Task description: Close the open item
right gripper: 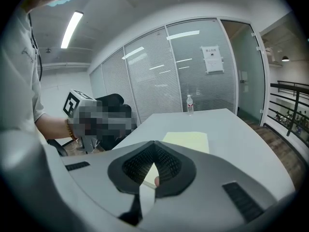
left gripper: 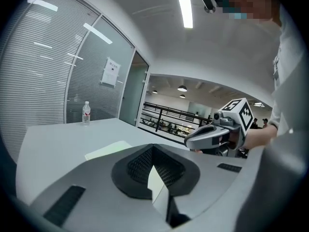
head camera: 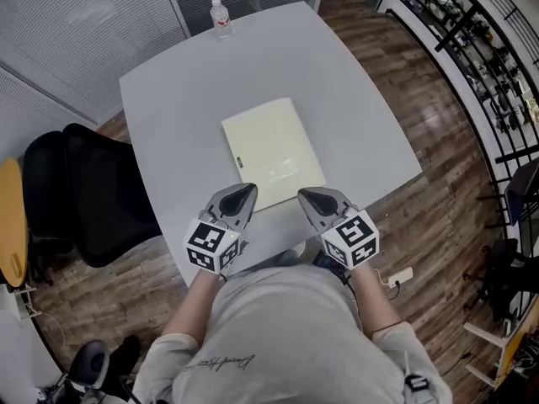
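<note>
The pale yellow folder (head camera: 271,150) lies flat and closed in the middle of the grey table (head camera: 185,99), its near edge just in front of your two grippers. Your left gripper (head camera: 240,197) hovers over the folder's near left corner with its jaws brought together at the tips, nothing between them. Your right gripper (head camera: 317,199) hangs at the near right corner, jaws likewise together and empty. A water bottle (head camera: 220,17) stands upright at the far edge. A black chair (head camera: 93,192) sits left of the table.
</note>
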A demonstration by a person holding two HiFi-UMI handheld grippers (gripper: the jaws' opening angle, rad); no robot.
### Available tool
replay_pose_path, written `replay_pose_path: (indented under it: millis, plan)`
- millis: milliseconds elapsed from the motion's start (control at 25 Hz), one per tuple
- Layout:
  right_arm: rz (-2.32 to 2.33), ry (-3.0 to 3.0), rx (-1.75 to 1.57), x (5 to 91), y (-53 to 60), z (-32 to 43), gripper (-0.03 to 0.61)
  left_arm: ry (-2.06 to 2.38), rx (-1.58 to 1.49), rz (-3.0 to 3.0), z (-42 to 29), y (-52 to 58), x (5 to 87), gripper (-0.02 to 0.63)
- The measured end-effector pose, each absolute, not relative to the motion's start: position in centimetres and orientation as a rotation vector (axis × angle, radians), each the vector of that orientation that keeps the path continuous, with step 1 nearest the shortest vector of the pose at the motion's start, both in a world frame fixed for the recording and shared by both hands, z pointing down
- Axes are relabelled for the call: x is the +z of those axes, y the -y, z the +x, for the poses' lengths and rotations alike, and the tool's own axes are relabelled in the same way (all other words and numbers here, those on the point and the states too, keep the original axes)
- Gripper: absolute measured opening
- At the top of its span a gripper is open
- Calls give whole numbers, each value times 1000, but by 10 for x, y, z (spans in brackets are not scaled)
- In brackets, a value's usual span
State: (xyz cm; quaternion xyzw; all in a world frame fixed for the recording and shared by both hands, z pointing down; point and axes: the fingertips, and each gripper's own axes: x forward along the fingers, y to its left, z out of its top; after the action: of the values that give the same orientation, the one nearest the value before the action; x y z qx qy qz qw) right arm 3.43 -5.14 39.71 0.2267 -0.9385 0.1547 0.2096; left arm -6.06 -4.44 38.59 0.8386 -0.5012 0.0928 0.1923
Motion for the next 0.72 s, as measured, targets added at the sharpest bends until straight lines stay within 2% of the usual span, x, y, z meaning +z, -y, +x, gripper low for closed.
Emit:
replay_pose_path:
  millis: [720]
  plan:
    - [599,2623,425,394,47,26,12,1408,275,2392,-53,51,377,8]
